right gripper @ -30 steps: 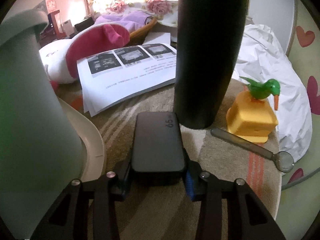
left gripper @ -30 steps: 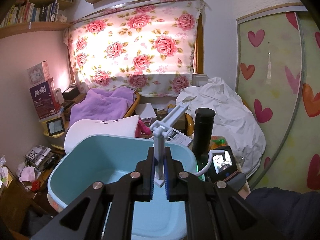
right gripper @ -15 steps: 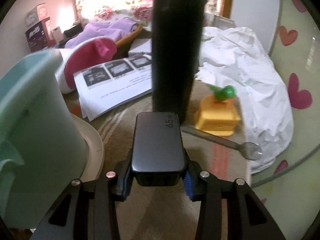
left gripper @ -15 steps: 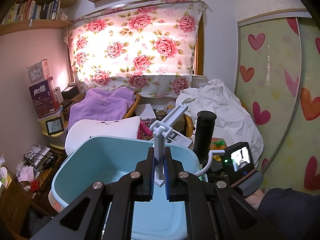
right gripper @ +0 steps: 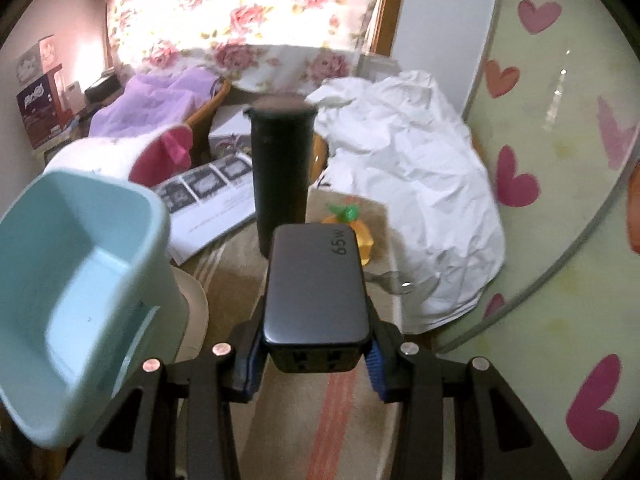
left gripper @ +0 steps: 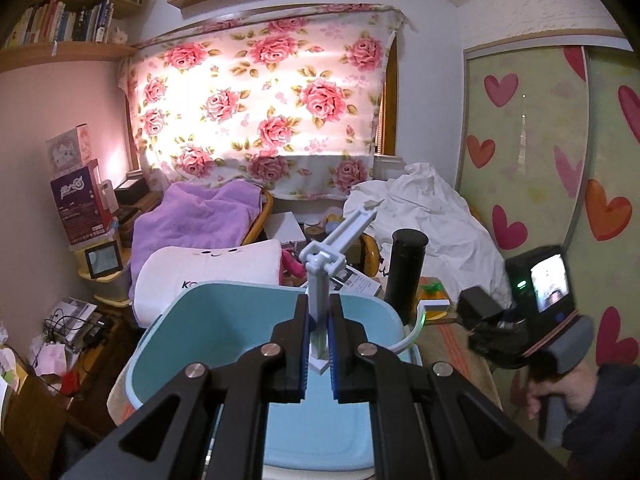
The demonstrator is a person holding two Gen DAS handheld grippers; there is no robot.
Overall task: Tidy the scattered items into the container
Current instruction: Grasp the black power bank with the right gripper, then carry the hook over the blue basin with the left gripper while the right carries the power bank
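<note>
Two items were in hand at this moment, and the change since a second before was all on the right side. The dark grey rectangular 65 W charger block [right gripper: 318, 286], which a second earlier had sat low at the foot of the tall black cylindrical flask [right gripper: 282, 168], had been lifted clear of the striped beige table mat [right gripper: 320, 420] and drawn back, so that the flask's lid came into view and the pale blue plastic tub [right gripper: 80, 280] showed its open inside at the left of the right wrist view. That put the block near the tub but not yet over it; I judged the next step to be a carry to the left across the rim.

The right gripper [right gripper: 316, 354] was pinching the charger across its sides, the blue pads pressed on both flanks, the block pointing forward and roughly level. From the left camera, the right gripper [left gripper: 492, 332] hung beyond the tub's right edge, well above the mat, with the person's right hand [left gripper: 556, 396] wrapped round its handle.

The left gripper [left gripper: 318, 344] had barely shifted: it was clamped on the base of the white plastic folding phone stand [left gripper: 326, 276], which stood upright between the pads with its upper arm angled away to the right. It hovered above the tub's interior [left gripper: 224, 320], so that stand looked ready to be let go.

A yellow block with a green bird toy [right gripper: 352, 224] and a metal spoon [right gripper: 394, 282] lay on the mat, untidied.
</note>
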